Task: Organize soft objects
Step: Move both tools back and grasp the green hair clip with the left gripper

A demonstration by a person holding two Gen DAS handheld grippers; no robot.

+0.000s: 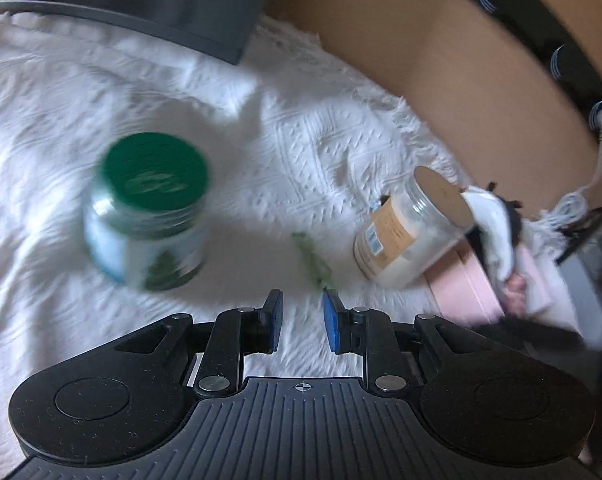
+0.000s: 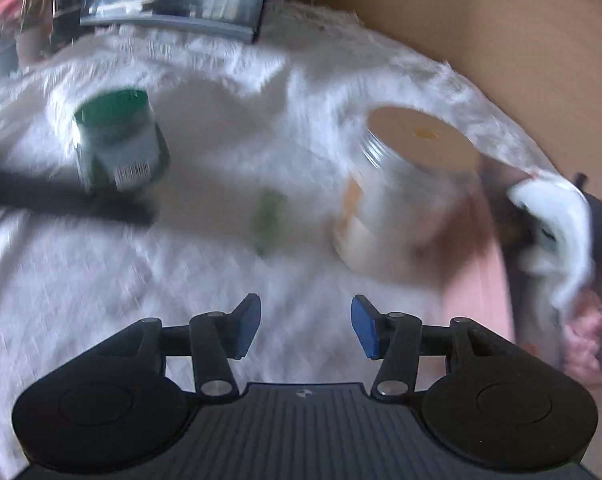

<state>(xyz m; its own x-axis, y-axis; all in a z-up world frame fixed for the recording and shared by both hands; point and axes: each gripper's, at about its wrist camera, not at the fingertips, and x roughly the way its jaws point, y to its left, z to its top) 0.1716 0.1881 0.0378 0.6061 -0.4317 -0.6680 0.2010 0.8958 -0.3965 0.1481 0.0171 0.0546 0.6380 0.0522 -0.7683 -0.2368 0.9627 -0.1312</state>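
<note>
Left gripper (image 1: pixel 302 322): hovering low over the white textured cloth (image 1: pixel 61 120), its blue-padded fingers standing apart and holding nothing.
Right gripper (image 2: pixel 305 330): also hanging above the cloth (image 2: pixel 81 300), its fingers spread wider and gripping nothing.
Green strip (image 1: pixel 315 262): a small, limp green piece lying on the cloth just ahead of the left gripper, its near end sitting close to the right-hand fingertip; whether it is touching the pad cannot be told through the blur. In the right wrist view the same strip (image 2: pixel 268 220) is lying further ahead, slightly left of the gap between the fingers.
Green-lidded jar (image 1: pixel 147 212): standing upright on the cloth, ahead and to the left of the left gripper; appearing far left in the right wrist view (image 2: pixel 121 140).
Clear jar with tan lid (image 1: pixel 411 224): standing ahead and to the right, holding a pale filling and wearing a tan label; looming nearer in the right wrist view (image 2: pixel 405 188).
White soft item (image 1: pixel 493 232): bunched at the right edge, just beside the clear jar; its nature is unclear. Right wrist view (image 2: pixel 553 224) is showing it with dark parts beside it.
Pink surface (image 1: pixel 465 288): lying under the right-hand items.
Image quality: both views are smearing with motion.
</note>
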